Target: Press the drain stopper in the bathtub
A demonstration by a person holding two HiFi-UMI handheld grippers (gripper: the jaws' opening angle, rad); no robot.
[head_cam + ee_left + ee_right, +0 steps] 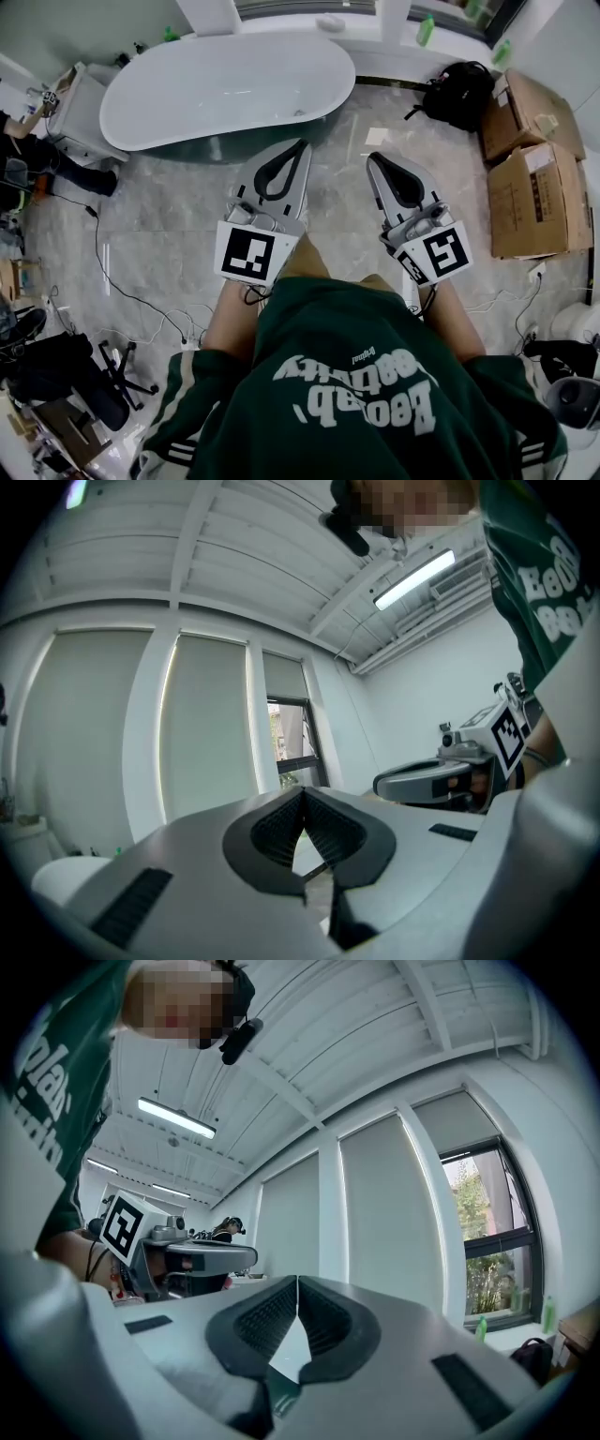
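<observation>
The white oval bathtub point(225, 89) stands on the marble floor at the top of the head view. A small dark spot point(300, 112) shows low on its inner right side; it is too small to tell whether this is the drain stopper. My left gripper point(302, 145) is held level short of the tub's near right rim, shut and empty. My right gripper point(373, 159) is beside it, also shut with nothing held. In the left gripper view the jaws point(302, 791) meet at the tip, and in the right gripper view the jaws point(296, 1281) do the same.
Cardboard boxes point(534, 169) stand along the right wall, with a black backpack point(459, 94) beyond them. Cables point(122, 281) trail over the floor at the left. A white fixture point(80, 108) and a person's arm point(23, 122) are by the tub's left end. Green bottles point(427, 28) stand on the sill.
</observation>
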